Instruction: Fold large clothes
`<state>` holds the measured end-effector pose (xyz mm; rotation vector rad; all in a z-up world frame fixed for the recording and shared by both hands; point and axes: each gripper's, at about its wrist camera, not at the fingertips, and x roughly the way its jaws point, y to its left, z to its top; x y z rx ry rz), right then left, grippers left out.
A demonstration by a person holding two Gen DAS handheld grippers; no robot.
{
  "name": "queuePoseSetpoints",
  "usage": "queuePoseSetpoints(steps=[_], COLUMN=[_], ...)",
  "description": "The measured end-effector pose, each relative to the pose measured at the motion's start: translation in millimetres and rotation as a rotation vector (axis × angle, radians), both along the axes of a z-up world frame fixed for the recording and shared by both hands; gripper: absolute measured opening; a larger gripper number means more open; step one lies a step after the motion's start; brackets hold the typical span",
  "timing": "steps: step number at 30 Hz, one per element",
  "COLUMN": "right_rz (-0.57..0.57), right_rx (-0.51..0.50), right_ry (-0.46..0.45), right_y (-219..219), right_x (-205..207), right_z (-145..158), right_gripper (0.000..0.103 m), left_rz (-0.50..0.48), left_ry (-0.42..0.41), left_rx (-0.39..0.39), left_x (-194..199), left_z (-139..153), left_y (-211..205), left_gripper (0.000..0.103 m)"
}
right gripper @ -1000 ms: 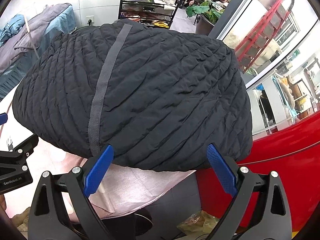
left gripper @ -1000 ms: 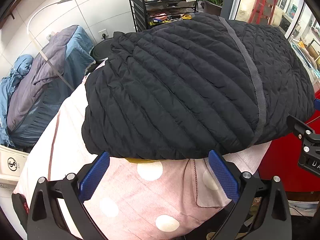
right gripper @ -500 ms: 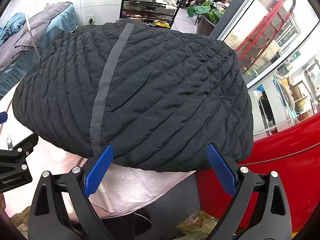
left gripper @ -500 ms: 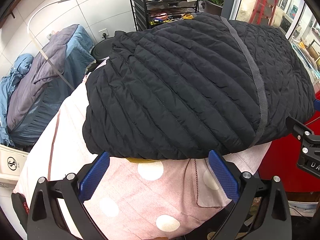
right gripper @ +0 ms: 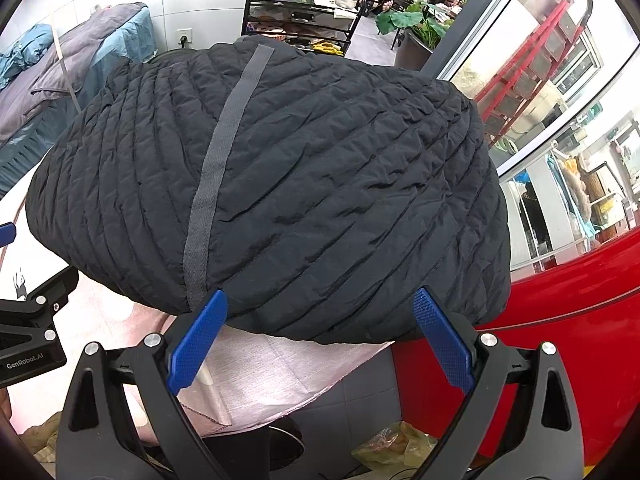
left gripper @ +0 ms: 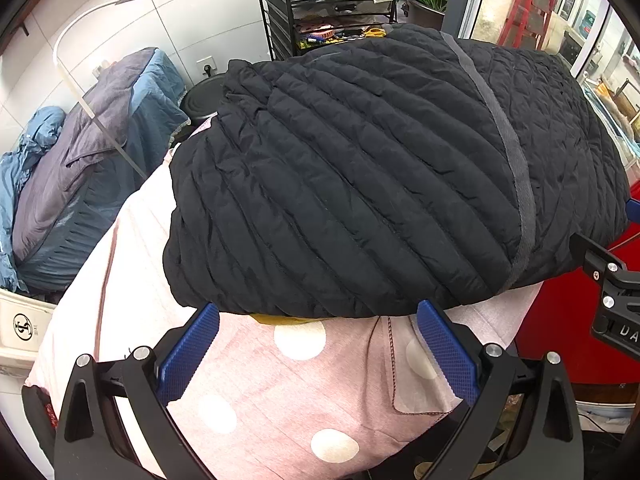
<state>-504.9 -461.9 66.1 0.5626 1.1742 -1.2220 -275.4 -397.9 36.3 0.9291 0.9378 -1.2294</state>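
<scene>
The black quilted puffer jacket (left gripper: 360,168) is lying bunched on the pink polka-dot cloth (left gripper: 304,384). The left gripper (left gripper: 318,350) and right gripper (right gripper: 320,334) are both hovering wide apart, empty. Slippery padding's probably springing back unless they're pinching deep.

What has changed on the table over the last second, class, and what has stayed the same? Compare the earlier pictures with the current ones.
Nothing visibly changed. The black quilted jacket lies folded on the pink spotted cloth exactly as before. The left gripper and right gripper stay open at its near edge, holding nothing; only a very slight drift of the views shows.
</scene>
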Motion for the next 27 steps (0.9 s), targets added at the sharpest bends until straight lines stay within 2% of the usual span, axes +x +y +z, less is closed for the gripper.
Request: queuePoseSetpoints(steps=[15,27], right_rz=[0.002,0.005], right_rx=[0.002,0.004], right_ry=[0.001,-0.001], right_y=[-0.2,-0.4], right_x=[0.6,1.3], right_z=[-0.8,-2.2], right_gripper=[0.093,0.093], left_rz=[0.005,0.005], left_ry=[0.006,0.018], left_rx=[-0.030,-0.009], left_x=[-0.3,2.1], left_z=[1.8,1.1], left_y=[2.0,0.2], left_gripper=[0.097,0.097])
